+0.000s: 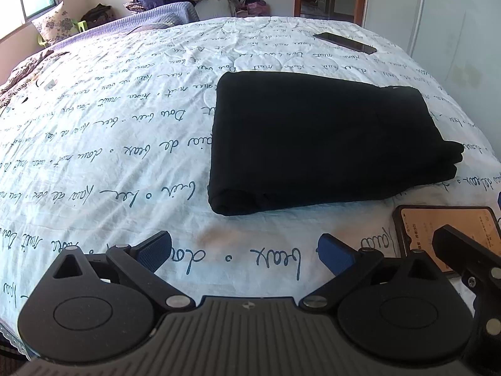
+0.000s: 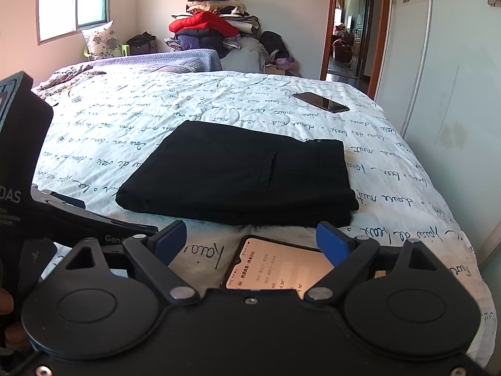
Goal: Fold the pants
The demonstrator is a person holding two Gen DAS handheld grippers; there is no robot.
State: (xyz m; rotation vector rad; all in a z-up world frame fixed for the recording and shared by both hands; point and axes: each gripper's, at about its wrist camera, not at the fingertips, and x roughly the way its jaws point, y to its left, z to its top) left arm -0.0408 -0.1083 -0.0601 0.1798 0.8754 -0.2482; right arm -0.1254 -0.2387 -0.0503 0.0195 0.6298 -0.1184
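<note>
A wide bed fills both views, covered by a pale quilt printed with lines of dark cursive handwriting. On the quilt, toward its near edge and right of centre in the left wrist view, lie the black pants, folded into a thick, neat rectangle of several layers; a slit pocket shows on the top layer in the right wrist view. The pants lie flat and nothing touches them.

Past the bed's far edge, a heap of clothes topped by a red garment leans against the wall, with a floral pillow under the window to its left and an open doorway to its right.

Both grippers hover low over the bed's near edge, short of the pants. The left gripper has its blue-padded fingers spread wide over bare quilt, gripping nothing. The right gripper is likewise spread wide and empty; between its fingers, on the quilt just in front of the pants, lies a smartphone with a lit screen. A second, dark phone rests well apart, near the bed's far right side.
</note>
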